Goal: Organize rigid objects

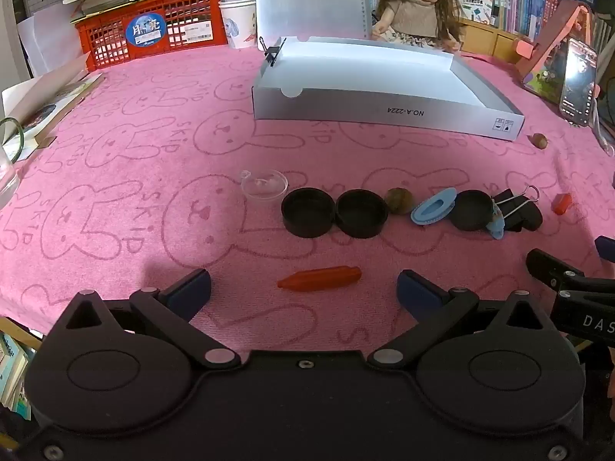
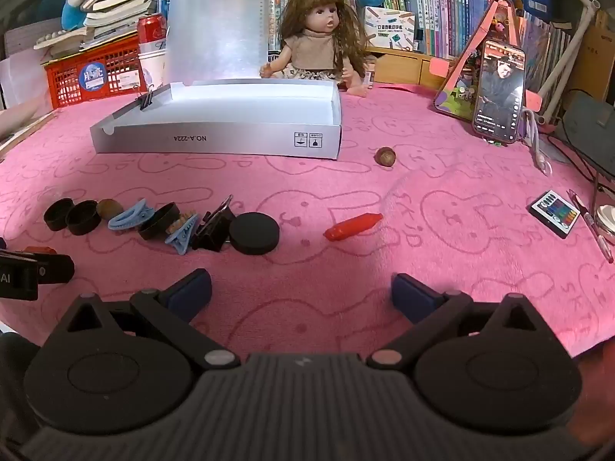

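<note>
Red capsule (image 1: 319, 278) lies just ahead of the left tool (image 1: 303, 292), spread wide, grasping nothing.

— What's on my right wrist view?
— My right gripper (image 2: 301, 294) hangs wide apart, nothing between its fingers. A red marker (image 2: 353, 226) lies ahead on the pink cloth (image 2: 442, 269); black caps and blue clips cluster left, before the grey box (image 2: 230, 140).
</note>
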Tool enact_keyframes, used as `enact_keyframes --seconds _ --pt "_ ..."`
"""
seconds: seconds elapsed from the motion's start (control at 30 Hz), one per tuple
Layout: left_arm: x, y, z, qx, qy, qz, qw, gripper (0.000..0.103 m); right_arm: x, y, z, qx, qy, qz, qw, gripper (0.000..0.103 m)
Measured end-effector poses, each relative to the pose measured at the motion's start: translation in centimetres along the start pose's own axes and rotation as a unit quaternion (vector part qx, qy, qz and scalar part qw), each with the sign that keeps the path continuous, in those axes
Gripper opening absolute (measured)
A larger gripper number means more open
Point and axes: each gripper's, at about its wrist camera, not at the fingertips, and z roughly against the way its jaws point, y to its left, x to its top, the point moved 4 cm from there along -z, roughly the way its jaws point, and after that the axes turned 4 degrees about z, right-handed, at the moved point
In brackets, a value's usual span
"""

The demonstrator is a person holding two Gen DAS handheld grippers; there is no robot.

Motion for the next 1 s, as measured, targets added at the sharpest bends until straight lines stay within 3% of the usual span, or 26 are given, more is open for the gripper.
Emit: enact_keyframes --seconds 1.0 --pt "0.0 0.0 0.0 -0.005 0.003 0.004 1.0 0.103 -0.1 0.0 0.1 0.0 -0.004 -0.003 1.0 0.103"
